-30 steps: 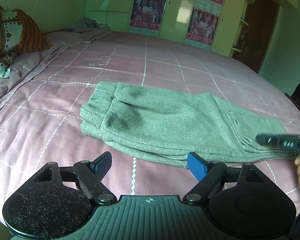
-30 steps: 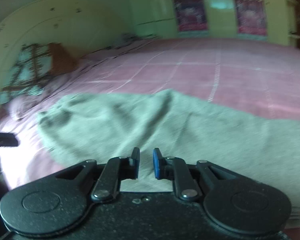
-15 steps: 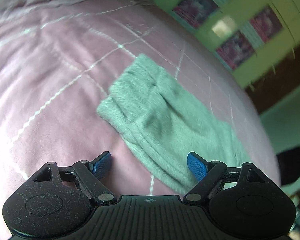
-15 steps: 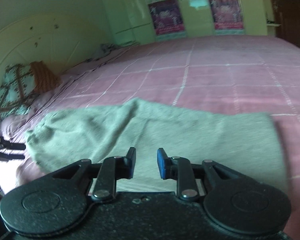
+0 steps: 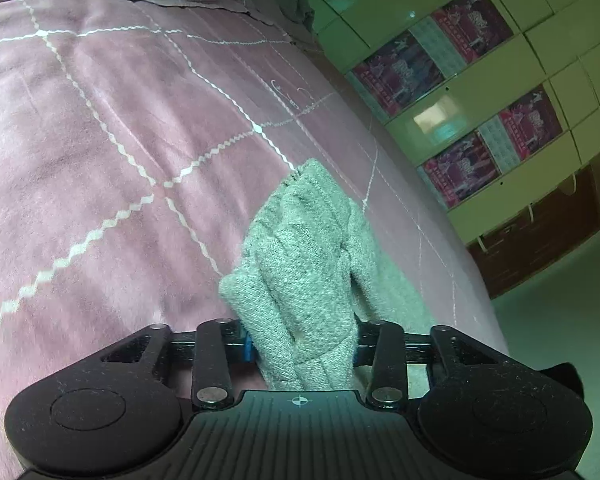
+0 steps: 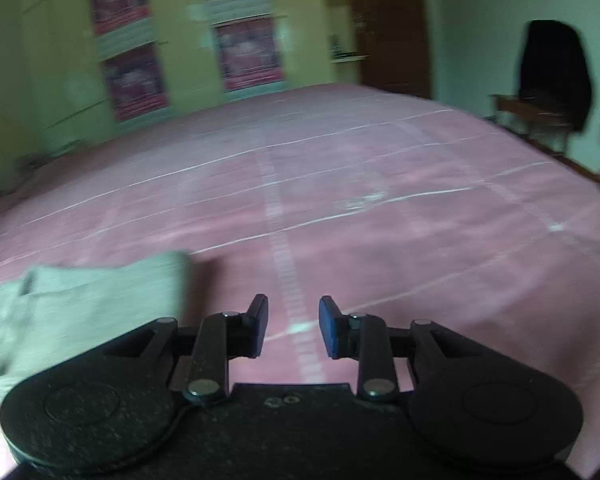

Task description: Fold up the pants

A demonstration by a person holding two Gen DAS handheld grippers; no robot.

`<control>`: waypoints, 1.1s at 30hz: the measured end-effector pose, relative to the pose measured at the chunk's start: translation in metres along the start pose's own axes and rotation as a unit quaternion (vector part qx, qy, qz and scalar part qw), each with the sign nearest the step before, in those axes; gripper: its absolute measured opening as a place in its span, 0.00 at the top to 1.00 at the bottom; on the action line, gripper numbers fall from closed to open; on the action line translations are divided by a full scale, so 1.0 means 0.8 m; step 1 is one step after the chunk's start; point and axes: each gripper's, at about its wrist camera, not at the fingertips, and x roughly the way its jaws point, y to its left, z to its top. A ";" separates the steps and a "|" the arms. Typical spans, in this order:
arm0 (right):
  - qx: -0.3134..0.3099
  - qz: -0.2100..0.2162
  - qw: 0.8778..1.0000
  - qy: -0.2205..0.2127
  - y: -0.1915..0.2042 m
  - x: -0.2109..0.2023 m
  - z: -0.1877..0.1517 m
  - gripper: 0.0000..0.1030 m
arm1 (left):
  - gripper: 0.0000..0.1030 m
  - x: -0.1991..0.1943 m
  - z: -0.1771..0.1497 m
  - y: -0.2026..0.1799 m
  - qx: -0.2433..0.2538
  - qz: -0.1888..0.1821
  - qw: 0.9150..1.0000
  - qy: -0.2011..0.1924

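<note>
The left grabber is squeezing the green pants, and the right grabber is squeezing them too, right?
Not quite. The left gripper does have the green pants bunched between its fingers, but the right gripper is open and empty over the pink bedspread. The right wrist view shows the pants lying off to its left, untouched.

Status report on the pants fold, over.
Left claw shut on grey pants, bunched end lifted. Right claw open, empty, over pink bedspread. Nothing in the way.
</note>
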 end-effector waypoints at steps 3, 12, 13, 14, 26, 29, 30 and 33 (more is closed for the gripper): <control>0.045 -0.045 0.998 -0.016 -0.049 0.001 0.006 0.68 | 0.66 -0.021 0.011 -0.049 0.030 -0.028 0.999 -0.027; 0.150 -0.075 0.985 -0.051 -0.131 0.009 -0.009 0.63 | 0.67 -0.010 -0.001 -0.324 0.308 -0.098 0.946 -0.022; 0.157 -0.071 0.983 -0.058 -0.134 0.008 -0.009 0.63 | 0.67 0.000 -0.013 -0.348 0.327 -0.107 0.939 -0.012; 0.161 -0.067 0.983 -0.063 -0.138 0.006 -0.010 0.63 | 0.67 0.012 -0.024 -0.371 0.345 -0.114 0.931 0.000; 0.256 -0.021 0.964 -0.071 -0.181 -0.001 -0.025 0.62 | 0.67 0.098 -0.239 -0.544 0.564 -0.089 0.815 0.102; 0.260 -0.015 0.963 -0.069 -0.181 -0.001 -0.026 0.62 | 0.67 0.099 -0.280 -0.549 0.600 -0.082 0.788 0.114; 0.262 -0.013 0.962 -0.068 -0.181 0.000 -0.026 0.62 | 0.67 0.095 -0.293 -0.547 0.603 -0.084 0.785 0.119; 0.266 -0.010 0.962 -0.067 -0.182 0.001 -0.027 0.62 | 0.67 0.101 -0.316 -0.551 0.607 -0.084 0.780 0.128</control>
